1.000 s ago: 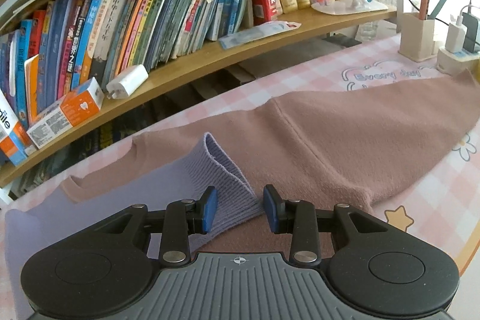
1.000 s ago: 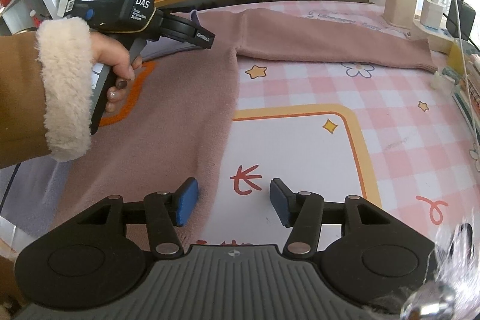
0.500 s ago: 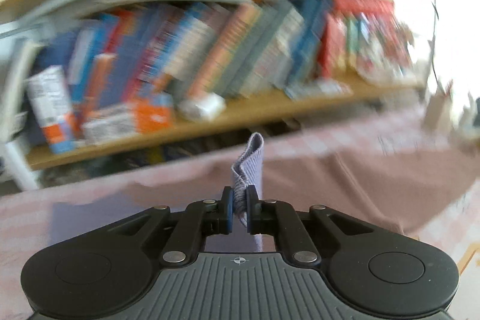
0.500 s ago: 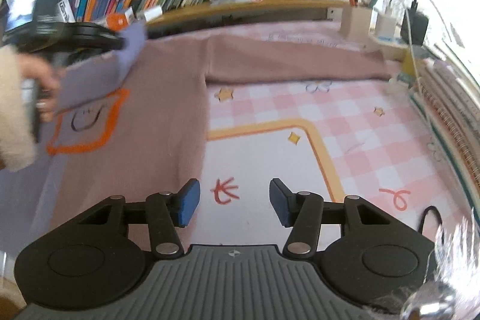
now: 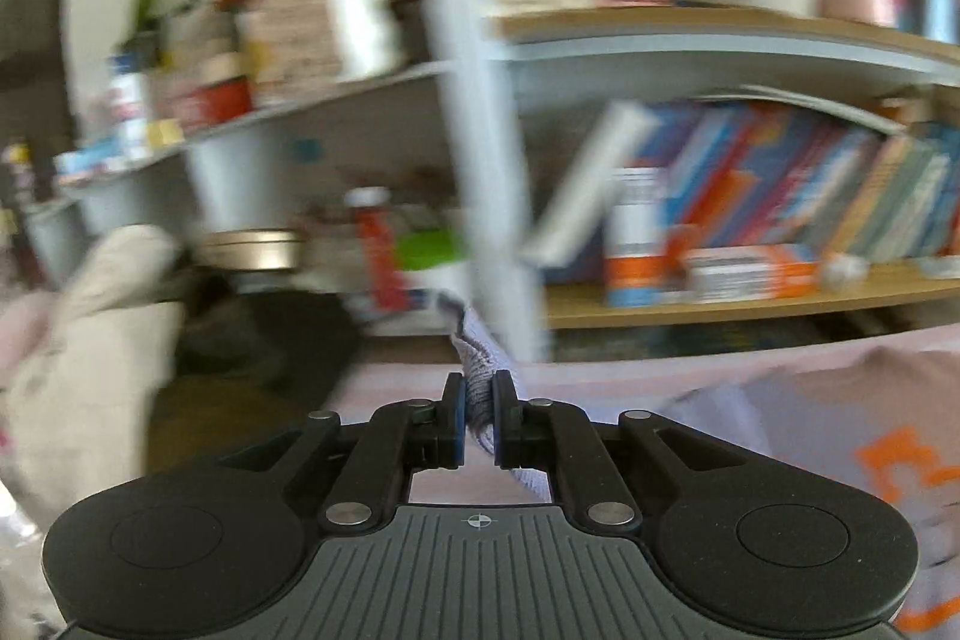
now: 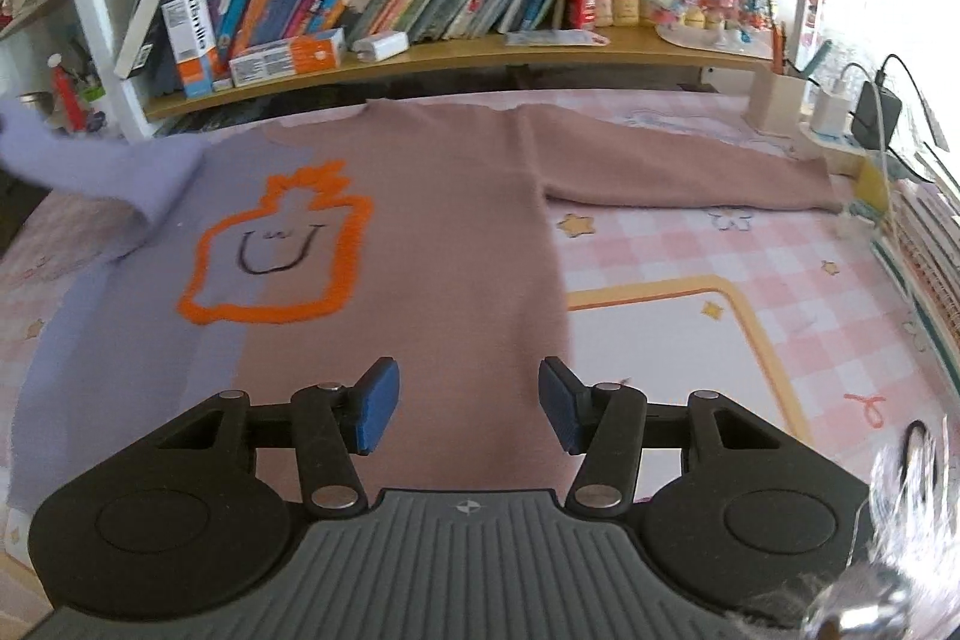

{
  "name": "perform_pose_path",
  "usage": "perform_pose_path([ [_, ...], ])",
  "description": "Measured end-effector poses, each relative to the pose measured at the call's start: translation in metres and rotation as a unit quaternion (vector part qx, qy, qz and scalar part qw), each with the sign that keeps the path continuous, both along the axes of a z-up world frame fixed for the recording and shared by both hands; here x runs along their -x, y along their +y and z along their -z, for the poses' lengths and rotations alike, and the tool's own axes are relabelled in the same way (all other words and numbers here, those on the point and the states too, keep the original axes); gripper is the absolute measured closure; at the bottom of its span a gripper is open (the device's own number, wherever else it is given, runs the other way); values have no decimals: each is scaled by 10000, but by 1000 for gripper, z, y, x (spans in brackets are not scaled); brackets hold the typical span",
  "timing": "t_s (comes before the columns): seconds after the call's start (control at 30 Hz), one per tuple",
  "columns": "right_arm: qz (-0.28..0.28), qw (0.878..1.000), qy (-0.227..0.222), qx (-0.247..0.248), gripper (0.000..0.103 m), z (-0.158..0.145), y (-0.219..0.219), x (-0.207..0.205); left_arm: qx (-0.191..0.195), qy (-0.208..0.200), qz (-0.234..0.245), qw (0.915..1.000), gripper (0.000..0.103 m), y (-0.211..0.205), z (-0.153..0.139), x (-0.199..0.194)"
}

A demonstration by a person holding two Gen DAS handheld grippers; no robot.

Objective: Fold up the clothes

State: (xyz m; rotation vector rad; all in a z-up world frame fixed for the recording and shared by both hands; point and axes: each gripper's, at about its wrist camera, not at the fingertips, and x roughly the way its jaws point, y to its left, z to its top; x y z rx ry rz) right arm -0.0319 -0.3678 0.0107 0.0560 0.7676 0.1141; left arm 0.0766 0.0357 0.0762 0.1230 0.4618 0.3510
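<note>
Left hand-held gripper [image 5: 478, 421] clamped on lilac sleeve cuff [image 5: 477, 370]; right hand-held gripper [image 6: 467, 403] open, empty, low centre above sweater [image 6: 432, 244] on tabletop [image 6: 780, 268].

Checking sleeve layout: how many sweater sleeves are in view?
2. Purple sleeve lifted at the left, its cuff in the left gripper jaws; pink sleeve flat, stretched right.

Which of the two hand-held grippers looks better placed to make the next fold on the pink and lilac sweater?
Probably the left. The left gripper is shut on the lilac ribbed cuff, with that lilac sleeve lifted off the table. The right gripper hangs open over the sweater, holding nothing.
</note>
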Motion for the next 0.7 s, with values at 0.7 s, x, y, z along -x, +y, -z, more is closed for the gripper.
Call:
perform_pose_path([
  [0.7,216,9988,94,428,53,-5,60,33,847,665,-619,9923,72,99,62,73],
])
